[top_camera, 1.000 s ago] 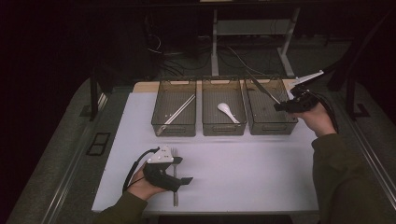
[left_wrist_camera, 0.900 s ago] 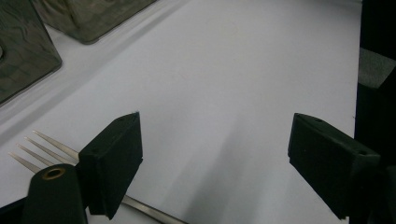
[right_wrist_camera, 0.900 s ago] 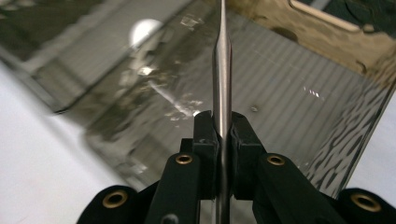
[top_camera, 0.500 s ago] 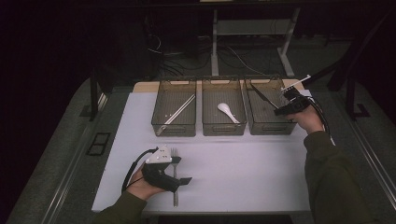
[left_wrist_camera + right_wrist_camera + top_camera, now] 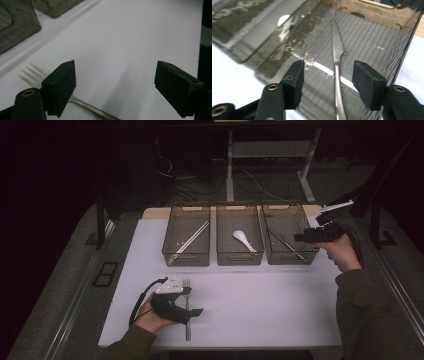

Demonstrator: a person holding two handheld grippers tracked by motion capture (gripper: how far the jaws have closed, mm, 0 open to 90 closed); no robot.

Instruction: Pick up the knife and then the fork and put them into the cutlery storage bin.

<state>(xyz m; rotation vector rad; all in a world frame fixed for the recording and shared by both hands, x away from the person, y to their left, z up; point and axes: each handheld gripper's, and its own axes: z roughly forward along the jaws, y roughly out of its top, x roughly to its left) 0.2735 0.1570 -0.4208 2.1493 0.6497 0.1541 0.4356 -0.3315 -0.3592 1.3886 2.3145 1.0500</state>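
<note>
The left tongs (image 5: pixel 196 311) rest low over the near part of the white table (image 5: pixel 260 305), jaws wide apart and empty; a fork (image 5: pixel 75 100) lies flat on the table under and just behind the left-hand pad (image 5: pixel 61 86) in the left gripper view, its prongs pointing away toward the bins. A closing stroke from this pose would likely meet bare table, since the fork's handle sits off to one side of the gap rather than between the pads, and a flat thin handle may slip or skate when pinched. Farther off, the right tongs (image 5: pixel 299 238) hang at the rim of the right-hand bin (image 5: pixel 280 210), jaws half open after just opening, nothing pressed between them; a knife (image 5: pixel 337 75) lies inside the bin, seen between the pads. Withdrawing carelessly could catch the bin wall and drag or tip it. A spoon (image 5: pixel 244 240) lies in the middle bin (image 5: pixel 239 210).
</note>
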